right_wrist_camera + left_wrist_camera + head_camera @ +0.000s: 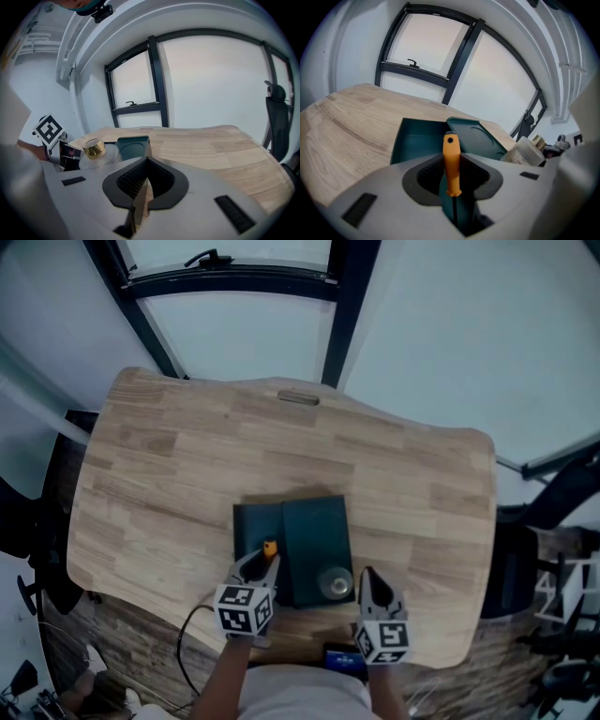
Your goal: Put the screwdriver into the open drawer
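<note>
Your left gripper (451,160) is clamped on the screwdriver (451,164), orange handle poking forward past the jaws. Its long axis points straight over the open drawer (415,140) just ahead (nice and close). Your right gripper (145,187) is pinched together on nothing.

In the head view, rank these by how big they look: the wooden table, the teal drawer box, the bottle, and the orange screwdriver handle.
1. wooden table
2. teal drawer box
3. bottle
4. orange screwdriver handle, smallest: only its end shows above the left tool
</note>
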Demonstrator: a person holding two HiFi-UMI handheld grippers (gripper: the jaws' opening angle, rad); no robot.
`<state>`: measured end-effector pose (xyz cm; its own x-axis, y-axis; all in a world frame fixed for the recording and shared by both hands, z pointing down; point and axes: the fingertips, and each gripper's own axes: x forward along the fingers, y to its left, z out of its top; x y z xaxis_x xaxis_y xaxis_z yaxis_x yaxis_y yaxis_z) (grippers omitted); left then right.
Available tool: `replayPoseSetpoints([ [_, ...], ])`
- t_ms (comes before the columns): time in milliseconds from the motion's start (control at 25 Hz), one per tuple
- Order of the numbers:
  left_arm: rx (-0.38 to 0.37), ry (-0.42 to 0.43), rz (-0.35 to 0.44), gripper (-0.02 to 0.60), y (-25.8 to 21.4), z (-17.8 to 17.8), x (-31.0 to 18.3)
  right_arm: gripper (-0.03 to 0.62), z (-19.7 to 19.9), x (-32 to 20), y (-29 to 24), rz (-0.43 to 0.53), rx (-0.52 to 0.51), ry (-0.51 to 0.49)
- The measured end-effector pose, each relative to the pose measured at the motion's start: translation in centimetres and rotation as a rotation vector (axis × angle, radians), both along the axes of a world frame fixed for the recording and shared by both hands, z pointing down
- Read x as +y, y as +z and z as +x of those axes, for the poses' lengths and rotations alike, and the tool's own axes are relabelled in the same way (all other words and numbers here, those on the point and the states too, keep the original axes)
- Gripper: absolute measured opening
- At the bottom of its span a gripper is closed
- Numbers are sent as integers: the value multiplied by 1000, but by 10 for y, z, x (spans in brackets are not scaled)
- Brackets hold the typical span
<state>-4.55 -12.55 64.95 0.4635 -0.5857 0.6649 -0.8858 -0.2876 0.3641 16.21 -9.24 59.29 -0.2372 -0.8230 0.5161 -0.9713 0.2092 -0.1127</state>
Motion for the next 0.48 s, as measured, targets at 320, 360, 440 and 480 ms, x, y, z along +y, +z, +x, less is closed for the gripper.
replayPoseSetpoints([
  [320, -5, -9, -13, 107, 5, 0, -1, -3, 2, -1, 3, -10, -8, 1],
  [360, -6, -10, -17, 107, 6, 0, -1, -3, 3, -1, 4, -11, -8, 1],
  [440, -7, -15, -25, 107, 7, -1, -1, -3, 3, -2, 4, -13, -6, 2],
  [480, -9, -18, -29, 107, 8, -1, -1, -3, 3, -3, 4, -16, -5, 3],
])
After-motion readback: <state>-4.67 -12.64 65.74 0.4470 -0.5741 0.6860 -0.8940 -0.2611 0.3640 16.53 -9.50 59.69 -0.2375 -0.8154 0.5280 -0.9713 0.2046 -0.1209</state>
